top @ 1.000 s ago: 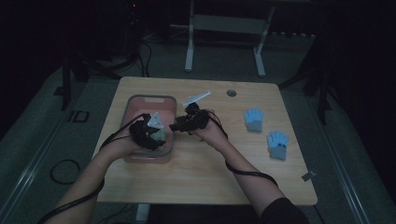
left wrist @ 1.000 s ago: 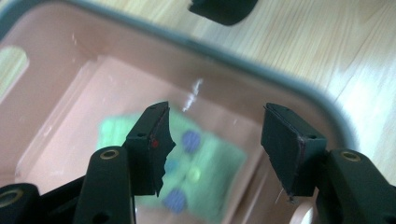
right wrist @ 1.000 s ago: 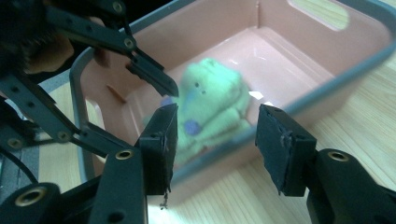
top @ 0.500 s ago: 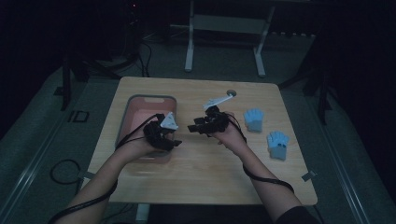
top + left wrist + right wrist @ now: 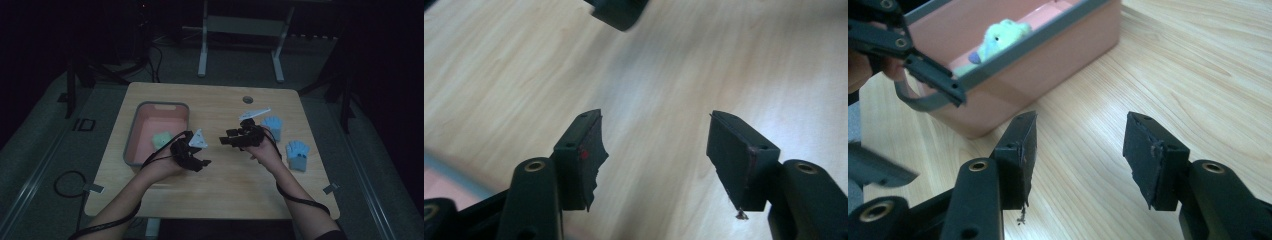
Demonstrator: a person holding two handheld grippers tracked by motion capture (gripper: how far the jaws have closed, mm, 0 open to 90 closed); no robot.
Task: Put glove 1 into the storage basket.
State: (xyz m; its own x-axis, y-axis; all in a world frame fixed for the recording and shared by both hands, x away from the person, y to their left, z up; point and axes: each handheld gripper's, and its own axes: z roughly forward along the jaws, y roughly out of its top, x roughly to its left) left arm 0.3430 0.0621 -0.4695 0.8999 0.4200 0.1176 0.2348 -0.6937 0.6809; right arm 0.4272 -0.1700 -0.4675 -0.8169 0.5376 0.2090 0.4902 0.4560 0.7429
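Now our green plush toy [image 5: 161,139] lies in the pink bin [image 5: 131,137], apparently released; both tools have drawn away from it over the counter [image 5: 230,185], left tool [image 5: 654,150] just widened and empty, right tool [image 5: 1078,155] half open, empty, nearing the blue toys [image 5: 272,127]

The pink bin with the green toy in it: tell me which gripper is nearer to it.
Left. The left gripper hovers just past the pink bin's right rim, near the green toy. The right gripper sits farther right over the bare table, beside the blue gloves.
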